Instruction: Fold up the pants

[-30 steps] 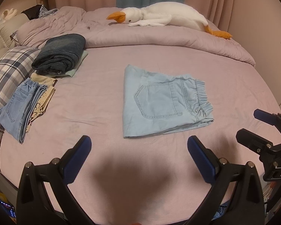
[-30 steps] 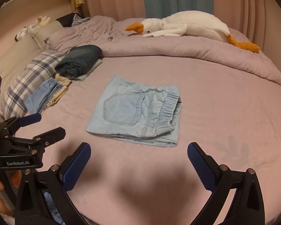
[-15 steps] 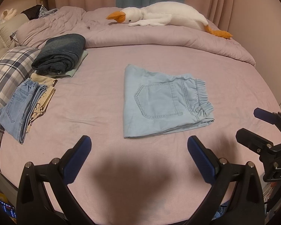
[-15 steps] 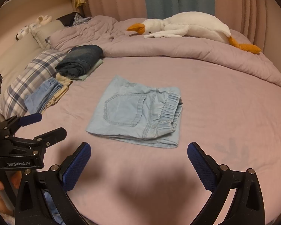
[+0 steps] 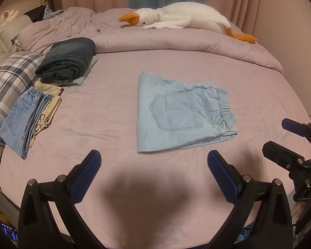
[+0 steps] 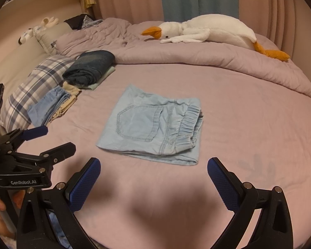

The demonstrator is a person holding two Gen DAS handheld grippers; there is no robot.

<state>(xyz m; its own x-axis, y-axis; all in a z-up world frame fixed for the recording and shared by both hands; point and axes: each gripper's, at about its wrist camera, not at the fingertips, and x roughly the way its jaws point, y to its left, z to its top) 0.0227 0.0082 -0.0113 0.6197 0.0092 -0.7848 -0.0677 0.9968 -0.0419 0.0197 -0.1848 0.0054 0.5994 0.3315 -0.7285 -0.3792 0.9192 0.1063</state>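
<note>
Light blue denim pants [image 5: 176,112] [image 6: 155,126] lie folded into a flat rectangle in the middle of the pink bed, back pocket up, elastic waistband at the right. My left gripper [image 5: 154,166] hangs open above the bed's near edge, short of the pants, nothing between its fingers. My right gripper [image 6: 153,174] is open too, likewise short of the pants and holding nothing. Each gripper shows in the other's view: the right one [image 5: 280,137] at the right edge, the left one [image 6: 45,139] at the left edge.
Folded dark jeans [image 5: 66,63] sit on a pale green garment at the back left, with a stack of folded light jeans and beige cloth [image 5: 29,116] beside a plaid pillow [image 5: 6,83]. A plush goose [image 5: 182,19] lies on the bunched duvet [image 5: 176,43] behind.
Almost nothing differs; the right wrist view has drifted very slightly, and both grippers stay open and away from the pants.
</note>
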